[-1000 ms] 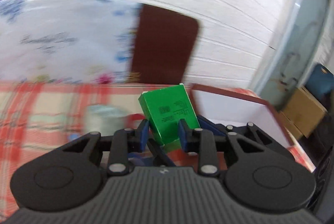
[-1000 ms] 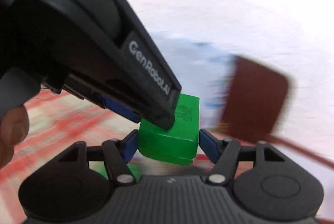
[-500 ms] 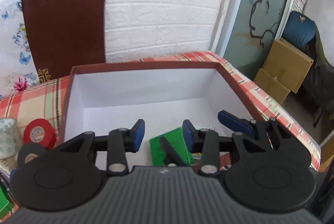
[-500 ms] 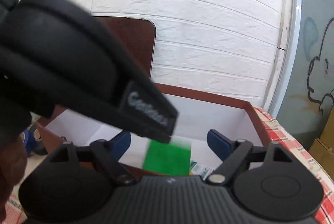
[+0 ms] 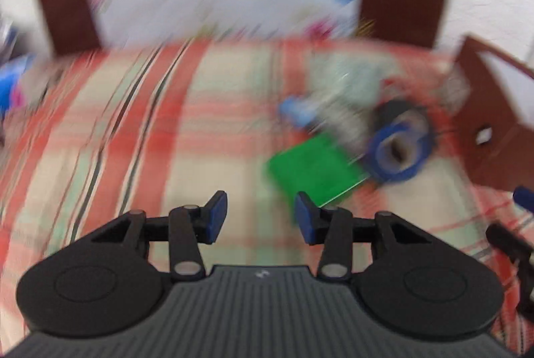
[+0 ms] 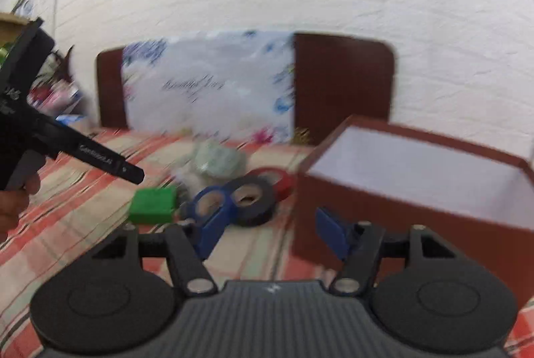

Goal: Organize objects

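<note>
A green box (image 5: 315, 169) lies on the checked cloth just ahead and right of my open, empty left gripper (image 5: 262, 217); it also shows in the right wrist view (image 6: 153, 205). Beside it lie a blue tape roll (image 5: 398, 151), a black tape roll (image 6: 252, 199), a red tape roll (image 6: 278, 179) and a pale tape roll (image 6: 218, 162). The brown box with a white inside (image 6: 393, 191) stands to the right. My right gripper (image 6: 273, 229) is open and empty, in front of the tape rolls and the box corner. The left view is blurred.
A flowered white bag (image 6: 207, 91) and a brown board (image 6: 343, 80) lean against the white brick wall at the back. The left gripper body (image 6: 66, 144) and the hand that holds it show at the left of the right wrist view.
The green box I held in both grippers has been let go into the brown box. Both grippers have swung left, away from the box, toward the objects on the cloth.
</note>
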Tool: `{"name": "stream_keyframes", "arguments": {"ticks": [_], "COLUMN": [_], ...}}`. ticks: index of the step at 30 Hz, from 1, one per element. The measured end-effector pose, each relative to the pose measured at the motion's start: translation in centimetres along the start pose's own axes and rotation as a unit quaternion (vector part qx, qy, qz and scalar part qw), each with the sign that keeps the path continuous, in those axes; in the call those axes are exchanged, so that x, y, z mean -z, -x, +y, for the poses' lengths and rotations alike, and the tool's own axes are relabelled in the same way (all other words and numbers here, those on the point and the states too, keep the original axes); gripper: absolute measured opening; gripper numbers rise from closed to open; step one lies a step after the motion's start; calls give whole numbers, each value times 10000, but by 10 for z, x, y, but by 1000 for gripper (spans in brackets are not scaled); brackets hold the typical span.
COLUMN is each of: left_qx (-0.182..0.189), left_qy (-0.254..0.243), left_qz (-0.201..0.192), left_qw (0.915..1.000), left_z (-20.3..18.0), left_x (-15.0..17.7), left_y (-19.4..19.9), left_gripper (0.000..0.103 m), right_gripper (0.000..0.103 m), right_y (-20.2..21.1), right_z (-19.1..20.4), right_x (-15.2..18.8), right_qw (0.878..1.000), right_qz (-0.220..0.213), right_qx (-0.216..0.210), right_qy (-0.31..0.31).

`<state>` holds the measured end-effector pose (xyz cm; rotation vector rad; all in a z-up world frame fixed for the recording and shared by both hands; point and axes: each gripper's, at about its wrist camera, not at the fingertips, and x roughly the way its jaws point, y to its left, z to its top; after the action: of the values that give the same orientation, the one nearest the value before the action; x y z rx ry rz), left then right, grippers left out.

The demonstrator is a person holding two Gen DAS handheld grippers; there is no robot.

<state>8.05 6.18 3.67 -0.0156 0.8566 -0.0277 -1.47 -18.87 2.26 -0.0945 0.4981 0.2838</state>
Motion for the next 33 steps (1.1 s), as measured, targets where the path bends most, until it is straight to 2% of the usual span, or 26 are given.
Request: {"name": "stream_keyframes", "arguments": {"ticks": [3, 7, 10, 13, 17, 23, 27, 30, 32, 33], "left_qx": [424, 768, 956, 944, 1066, 1285, 1168, 1240, 1281, 1427], "left_qy": [619, 725, 728, 698, 934, 1405, 1240, 886, 659, 607], "left_qz": [283, 222, 287, 247, 250, 116, 14, -63, 26, 134], "left_qw": [9968, 9942, 9923, 9928, 9896, 9816, 9854, 9883, 9896, 9878], "left_z": [28, 28, 26, 25, 31, 47, 42, 32, 26, 24], "left_x": [5, -8, -15, -18, -23, -19, -32, -45, -50, -50], "left_y": [-15, -22, -31, -38, -43, -29, -34, -47, -61, -67], "left_gripper": [47, 48, 53, 53, 53, 59, 61, 69, 71, 71], "right_gripper": [55, 57, 62, 63, 79, 80, 81, 84, 84, 84], "right_y": [-45, -58, -85, -111, -128, -132, -129, -126, -127, -128], "right_z": [37, 78, 88, 85, 90, 95, 89, 85, 82, 81], "right_x": [-1, -15, -28, -30, -31, -32, -32, -30, -30, -30], "right_qw": [9975, 9940, 9930, 9928, 9937, 9940, 9944, 9944, 9940, 9938], "right_qz": [427, 609, 825, 1032, 981, 852, 844, 887, 928, 941], "right_qx": [-467, -716, -629, -544, -462, -414, -460, -496, -540, -560], "right_qy": [312, 555, 565, 288, 279, 555, 432, 287, 200, 191]}}
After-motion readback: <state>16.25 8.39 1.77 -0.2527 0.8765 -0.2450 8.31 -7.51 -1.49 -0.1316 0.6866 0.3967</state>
